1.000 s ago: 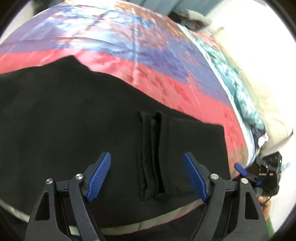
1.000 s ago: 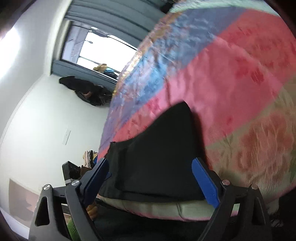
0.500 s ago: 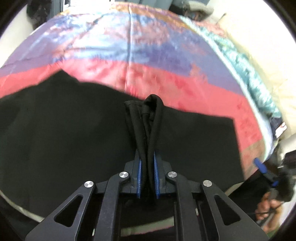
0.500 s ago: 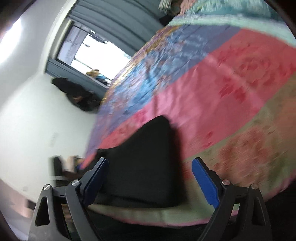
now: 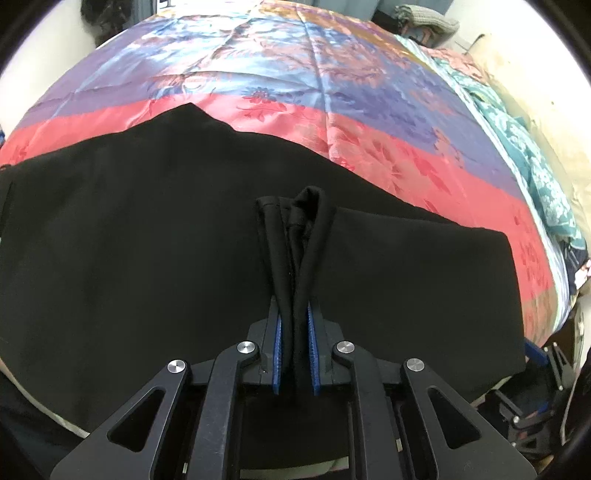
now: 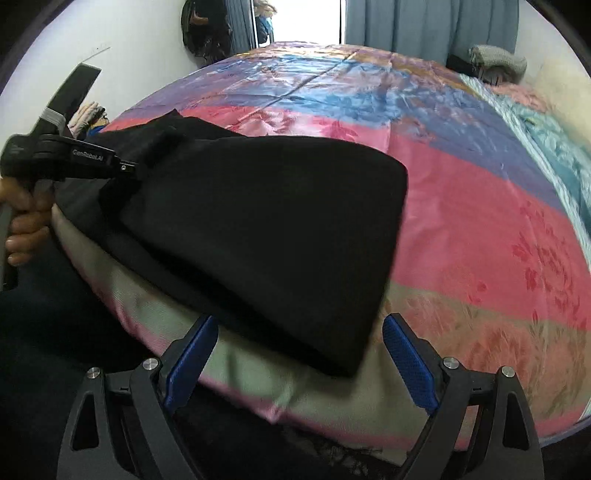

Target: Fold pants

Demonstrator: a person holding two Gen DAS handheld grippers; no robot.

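Observation:
Black pants point(image 5: 147, 240) lie spread across the near part of a bed with a bright striped cover point(image 5: 295, 92). My left gripper point(image 5: 294, 343) is shut on a pinched-up ridge of the pants' fabric point(image 5: 295, 236), which stands up between the blue pads. In the right wrist view the same pants point(image 6: 266, 229) show as a dark folded mass near the bed's front edge, with the left gripper point(image 6: 122, 168) gripping their far left part. My right gripper point(image 6: 299, 354) is open, its blue pads either side of the pants' near corner, not pressing on it.
The bed's pale front edge point(image 6: 258, 373) runs just under my right gripper. A teal floral blanket point(image 5: 535, 173) lies along the bed's right side. A hand point(image 6: 22, 229) holds the left gripper's handle. Curtains and a bright doorway point(image 6: 306, 22) are behind the bed.
My left gripper went from open over the pants to shut on a fold of fabric and lifted it. My right gripper rolled upright and swung across to the pants' near corner.

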